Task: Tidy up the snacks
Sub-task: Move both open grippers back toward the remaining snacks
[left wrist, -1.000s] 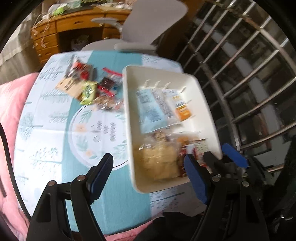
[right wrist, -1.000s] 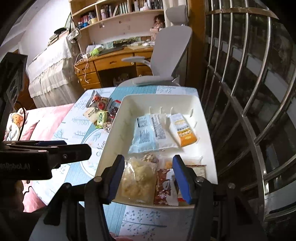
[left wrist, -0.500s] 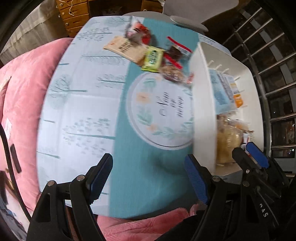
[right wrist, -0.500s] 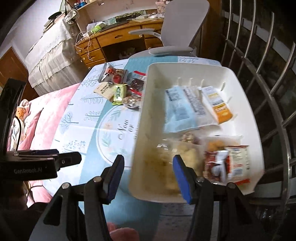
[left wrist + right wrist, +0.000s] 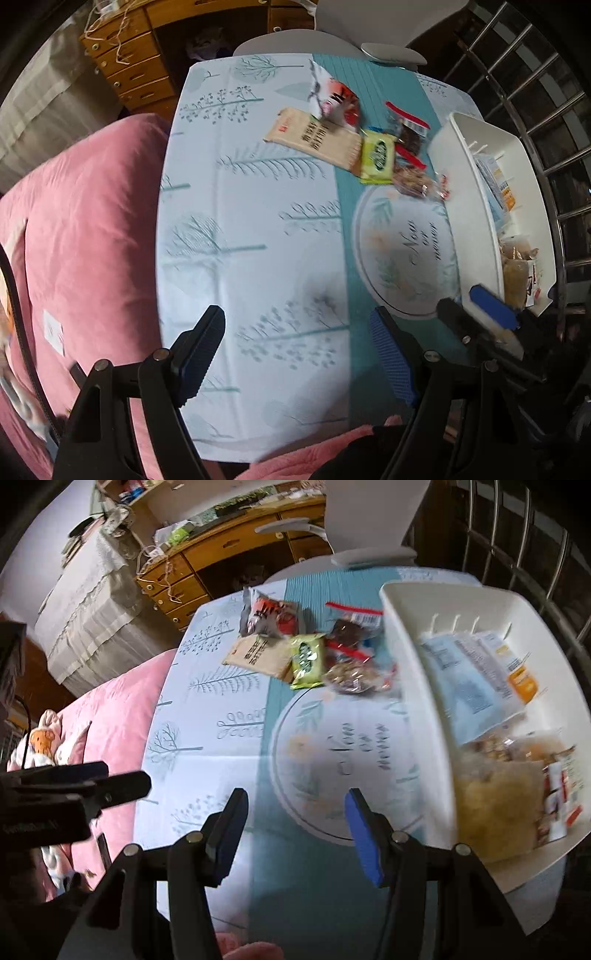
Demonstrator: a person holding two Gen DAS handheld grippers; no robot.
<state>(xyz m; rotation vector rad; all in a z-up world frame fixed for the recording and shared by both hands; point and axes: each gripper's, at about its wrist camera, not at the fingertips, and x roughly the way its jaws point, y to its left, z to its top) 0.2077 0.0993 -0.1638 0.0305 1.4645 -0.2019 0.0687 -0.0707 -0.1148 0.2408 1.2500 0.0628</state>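
Note:
A white tray (image 5: 424, 701) stands on the right of the table. It holds blue-and-white packets (image 5: 461, 675), an orange packet (image 5: 521, 679) and a yellow crisp bag (image 5: 495, 805). Loose snacks lie at the far side of the table: a red-and-silver packet (image 5: 269, 616), a beige packet (image 5: 258, 653), a green packet (image 5: 306, 659), a dark bag with a red strip (image 5: 351, 631) and a nut bag (image 5: 351, 677). My right gripper (image 5: 295, 808) is open and empty over the tablecloth, left of the tray (image 5: 469, 206). My left gripper (image 5: 295, 339) is also open and empty, farther left, well short of the green packet (image 5: 378, 157).
Pink bedding (image 5: 81, 229) borders the table's left edge, with a plush toy (image 5: 40, 738) on it. A grey chair (image 5: 369, 555) and a wooden desk (image 5: 236, 550) stand beyond the far edge. A metal railing (image 5: 517, 535) runs along the right, behind the tray.
Both grippers have swung left, from over the tray to over the bare tablecloth. The tray now sits at the right of both views. Neither gripper's jaws have changed.

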